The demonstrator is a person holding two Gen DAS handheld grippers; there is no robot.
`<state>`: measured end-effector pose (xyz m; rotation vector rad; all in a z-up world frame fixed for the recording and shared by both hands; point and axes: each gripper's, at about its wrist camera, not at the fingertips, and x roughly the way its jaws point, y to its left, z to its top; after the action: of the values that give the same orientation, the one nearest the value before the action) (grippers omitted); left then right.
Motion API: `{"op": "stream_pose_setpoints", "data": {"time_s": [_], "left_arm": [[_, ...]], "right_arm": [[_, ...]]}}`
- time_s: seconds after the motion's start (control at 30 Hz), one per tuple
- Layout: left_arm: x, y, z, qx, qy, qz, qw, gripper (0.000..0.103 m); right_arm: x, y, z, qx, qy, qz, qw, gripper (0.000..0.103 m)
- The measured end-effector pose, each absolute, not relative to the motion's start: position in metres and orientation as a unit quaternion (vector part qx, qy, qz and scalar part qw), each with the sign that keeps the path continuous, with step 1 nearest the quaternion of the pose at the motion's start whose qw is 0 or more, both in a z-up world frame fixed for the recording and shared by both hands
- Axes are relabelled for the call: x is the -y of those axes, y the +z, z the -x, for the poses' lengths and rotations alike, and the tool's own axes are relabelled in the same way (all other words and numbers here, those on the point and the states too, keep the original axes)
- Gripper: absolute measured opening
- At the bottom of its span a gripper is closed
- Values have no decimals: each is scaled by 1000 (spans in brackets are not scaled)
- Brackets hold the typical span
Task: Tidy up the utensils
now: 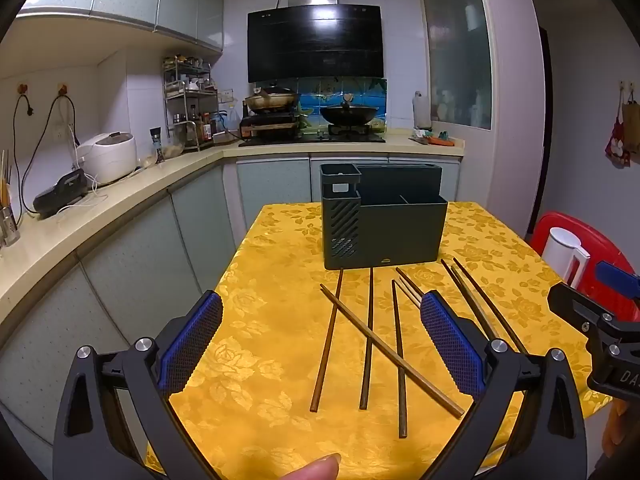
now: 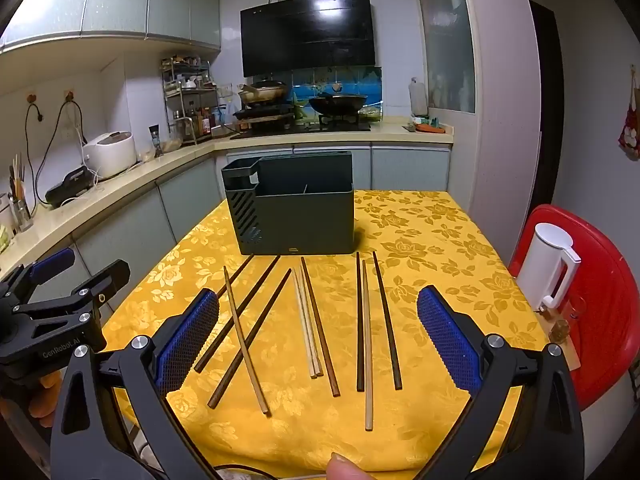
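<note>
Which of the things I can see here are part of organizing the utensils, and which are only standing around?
Part of the job:
- chopsticks loose on the yellow tablecloth
- dark utensil holder, upright behind them
- left gripper and right gripper, both open, holding nothing

Only standing around:
- white kettle on the red stool
- rice cooker on the counter
- wok on the stove
</note>
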<state>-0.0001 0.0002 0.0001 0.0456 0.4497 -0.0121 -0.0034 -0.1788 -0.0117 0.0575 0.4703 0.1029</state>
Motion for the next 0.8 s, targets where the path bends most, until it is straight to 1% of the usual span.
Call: {"op": "stream_pose_setpoints", "data": {"time_s": [0.8], "left_arm": [[3,-3,1,-227,-5,-25,974,96]], "right_arm": [[179,-12,3,-236,51,-30,970,97]]}}
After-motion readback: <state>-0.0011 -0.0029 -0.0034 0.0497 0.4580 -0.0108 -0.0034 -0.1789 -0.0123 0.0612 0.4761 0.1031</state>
